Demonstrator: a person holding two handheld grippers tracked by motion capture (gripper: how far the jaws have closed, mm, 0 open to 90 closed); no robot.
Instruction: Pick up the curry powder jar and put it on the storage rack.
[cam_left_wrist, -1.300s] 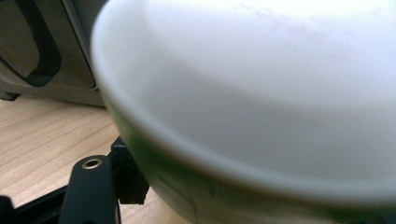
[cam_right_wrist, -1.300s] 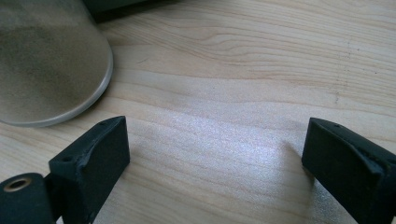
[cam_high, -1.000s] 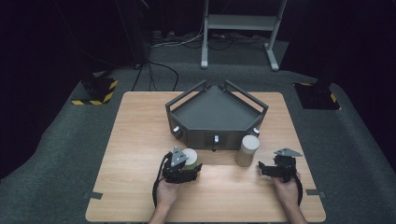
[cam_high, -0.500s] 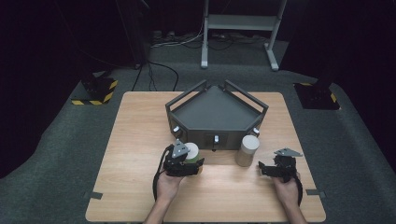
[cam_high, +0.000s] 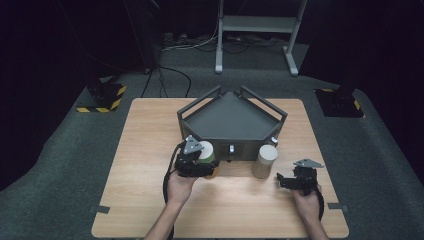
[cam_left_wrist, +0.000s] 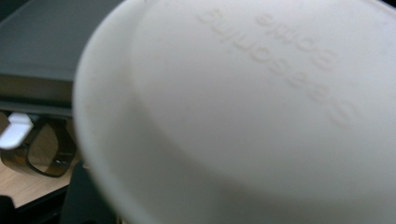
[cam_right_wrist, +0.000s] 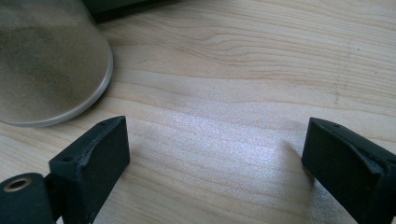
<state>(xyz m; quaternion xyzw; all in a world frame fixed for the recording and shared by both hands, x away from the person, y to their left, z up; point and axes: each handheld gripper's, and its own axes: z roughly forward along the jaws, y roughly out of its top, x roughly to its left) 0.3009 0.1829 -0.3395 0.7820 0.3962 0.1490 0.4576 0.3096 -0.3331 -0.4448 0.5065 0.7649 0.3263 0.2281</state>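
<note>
high view, lower centre-left of the frame: a seasoning bottle (cam_high: 207, 154) with a white lid and a green body is held in the left gripper (cam_high: 196, 161), just in front of the near wall of the dark grey tray (cam_high: 192, 122) that stands in the middle of the wooden table (cam_high: 145, 150). the jaws are clenched on the bottle's body; the pads themselves are hidden beneath the gripper's housing. in the left gripper view the white lid (cam_left_wrist: 243, 121) is seen very close, with raised lettering moulded into its flat top, and the tray's front edge (cam_left_wrist: 37, 88) appears at the upper left of that frame.

the bottle is judged to be light, rigid plastic with a smooth, somewhat slippery wall; whether it is full cannot be told. a hold across the cylindrical body below the lid is judged best, since the lid's rounded rim offers little flat surface. it is expected to tip readily if gripped high or set down off level, because it is taller than it is wide.

high view, lower right of the frame: the right gripper (cam_high: 289, 181) is seen low over the table, near a second, grey-beige canister (cam_high: 264, 161) that stands upright just before the tray's right front corner. in the right gripper view its jaws are spread wide with only bare wood between them, and the canister's base (cam_right_wrist: 51, 65) is seen at the upper left, apart from the jaws. this canister is judged similarly stiff and smooth.
</note>
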